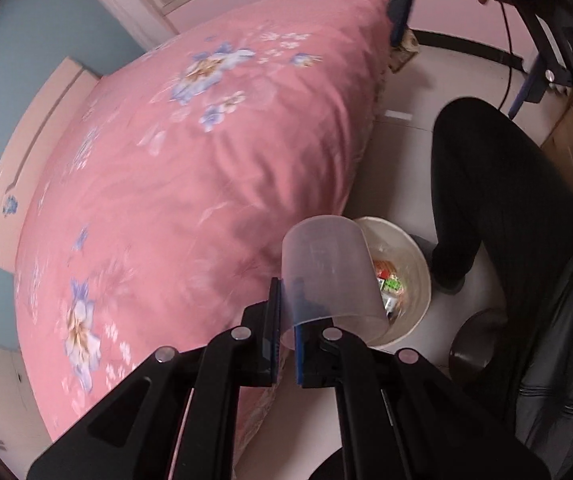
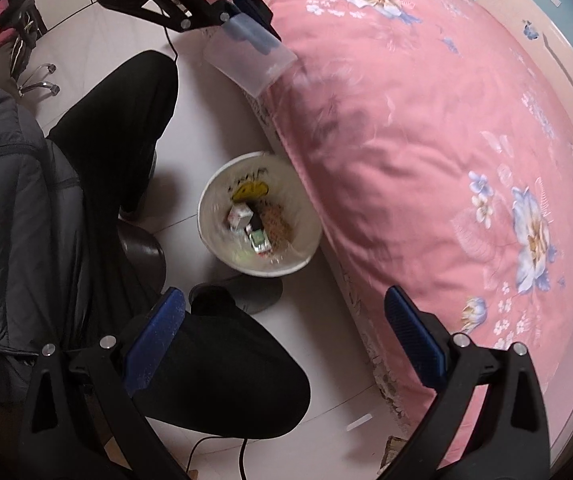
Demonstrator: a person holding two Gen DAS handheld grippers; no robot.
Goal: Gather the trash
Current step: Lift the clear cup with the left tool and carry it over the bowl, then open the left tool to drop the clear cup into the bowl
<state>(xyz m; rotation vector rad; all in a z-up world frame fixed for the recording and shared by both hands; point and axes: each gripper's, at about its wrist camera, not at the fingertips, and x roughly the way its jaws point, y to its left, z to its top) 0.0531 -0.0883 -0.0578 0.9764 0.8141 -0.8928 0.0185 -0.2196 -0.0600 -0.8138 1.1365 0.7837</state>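
Translucent plastic cup [image 1: 326, 272] is hanging pinched by its wall in the left gripper [image 1: 285, 334], above the bed's [image 1: 190, 168] edge and the bin [image 2: 260, 214]. Right gripper [image 2: 286, 340] is hovering over the floor [image 2: 334, 376] beside the bed, jaws standing wide and gripping nothing.

Left gripper [image 1: 286, 320] clamped on the wall of a clear plastic cup [image 1: 326, 276], cup tipped on its side. White bin [image 1: 416, 280] on the floor just behind the cup, wrappers inside. Pink floral bedcover [image 1: 190, 168] beside the bin; a person's dark trouser leg [image 1: 482, 184] on its other side.
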